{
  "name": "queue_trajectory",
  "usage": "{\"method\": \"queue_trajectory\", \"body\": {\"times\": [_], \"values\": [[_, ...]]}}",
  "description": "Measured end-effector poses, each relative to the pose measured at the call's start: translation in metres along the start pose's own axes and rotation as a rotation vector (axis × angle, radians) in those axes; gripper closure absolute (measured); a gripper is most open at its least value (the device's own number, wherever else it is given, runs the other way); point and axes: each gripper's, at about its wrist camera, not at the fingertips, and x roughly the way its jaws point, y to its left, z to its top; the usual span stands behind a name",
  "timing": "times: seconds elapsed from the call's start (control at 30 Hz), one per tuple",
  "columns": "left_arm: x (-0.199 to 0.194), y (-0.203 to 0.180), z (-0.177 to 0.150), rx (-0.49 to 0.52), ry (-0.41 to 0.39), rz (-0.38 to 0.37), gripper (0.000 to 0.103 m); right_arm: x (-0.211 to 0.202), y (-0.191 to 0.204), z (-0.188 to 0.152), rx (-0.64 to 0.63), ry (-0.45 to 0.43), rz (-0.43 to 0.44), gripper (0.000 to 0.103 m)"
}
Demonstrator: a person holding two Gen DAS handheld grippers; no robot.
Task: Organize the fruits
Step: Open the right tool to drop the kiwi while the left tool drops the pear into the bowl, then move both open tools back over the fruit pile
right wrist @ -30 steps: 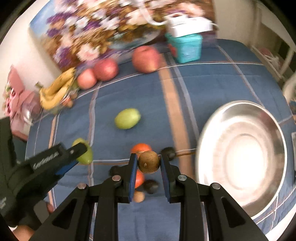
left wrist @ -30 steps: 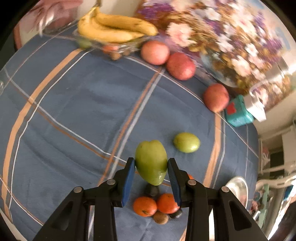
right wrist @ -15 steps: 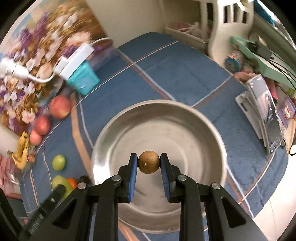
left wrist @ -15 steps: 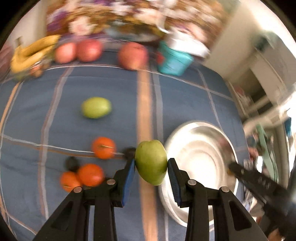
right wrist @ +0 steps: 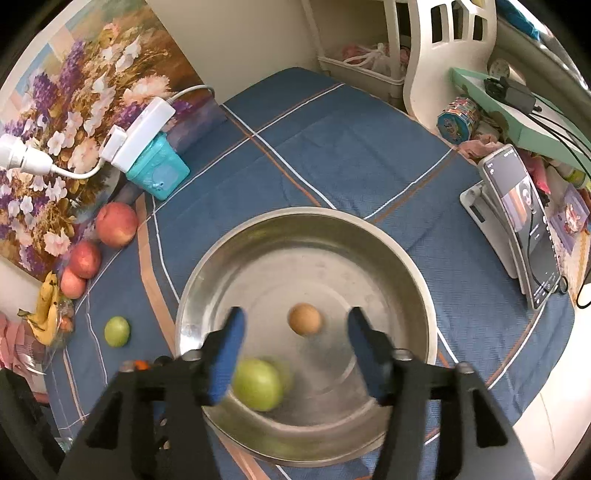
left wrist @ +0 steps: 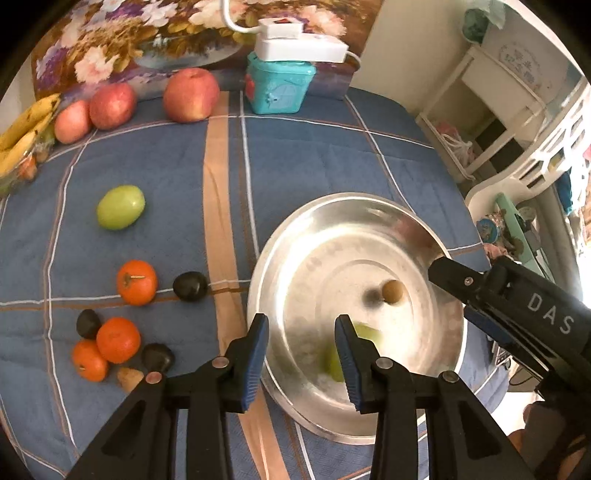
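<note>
A steel bowl (left wrist: 295, 240) (right wrist: 369, 236) sits on the blue plaid cloth. Inside it lie a small brown round fruit (left wrist: 392, 291) (right wrist: 304, 319) and a green fruit (right wrist: 258, 384), blurred in the left wrist view (left wrist: 334, 363). My left gripper (left wrist: 301, 352) is open and empty above the bowl's near-left rim. My right gripper (right wrist: 293, 349) is open and empty above the bowl; it also shows at the right of the left wrist view (left wrist: 480, 295). On the cloth remain another green fruit (left wrist: 120, 207), three oranges (left wrist: 136, 282), dark plums (left wrist: 190, 286) and a small brown fruit (left wrist: 129, 378).
Three red apples (left wrist: 191, 94), bananas (left wrist: 22, 129), a teal box (left wrist: 279, 86) with a white power strip (left wrist: 301, 46) and a flower painting (left wrist: 147, 33) line the far edge. A phone on a stand (right wrist: 524, 229) is right of the bowl.
Both grippers opened over the bowl. The green fruit dropped from the left one and the brown fruit from the right one; both now lie in the bowl.
</note>
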Motion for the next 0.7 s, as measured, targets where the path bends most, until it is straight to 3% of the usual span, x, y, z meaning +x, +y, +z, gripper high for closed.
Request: {"method": "queue_trajectory", "body": {"times": [0.07, 0.17, 0.4, 0.63, 0.7], "values": [[-0.001, 0.008, 0.001, -0.031, 0.012, 0.001, 0.056, 0.0, 0.001, -0.001, 0.0, -0.002, -0.005, 0.031], [-0.005, 0.028, 0.004, -0.084, 0.014, 0.025, 0.038, 0.0, 0.004, -0.001, -0.006, -0.006, -0.023, 0.02], [-0.019, 0.083, 0.003, -0.245, 0.005, 0.117, 0.021, 0.007, 0.025, -0.004, -0.081, 0.02, -0.041, 0.02], [-0.046, 0.134, -0.003, -0.391, -0.034, 0.129, 0.017, 0.008, 0.064, -0.022, -0.208, 0.028, -0.033, 0.02], [-0.054, 0.147, -0.006, -0.413, -0.05, 0.157, 0.008, 0.007, 0.078, -0.03, -0.254, 0.02, -0.04, 0.02]]}}
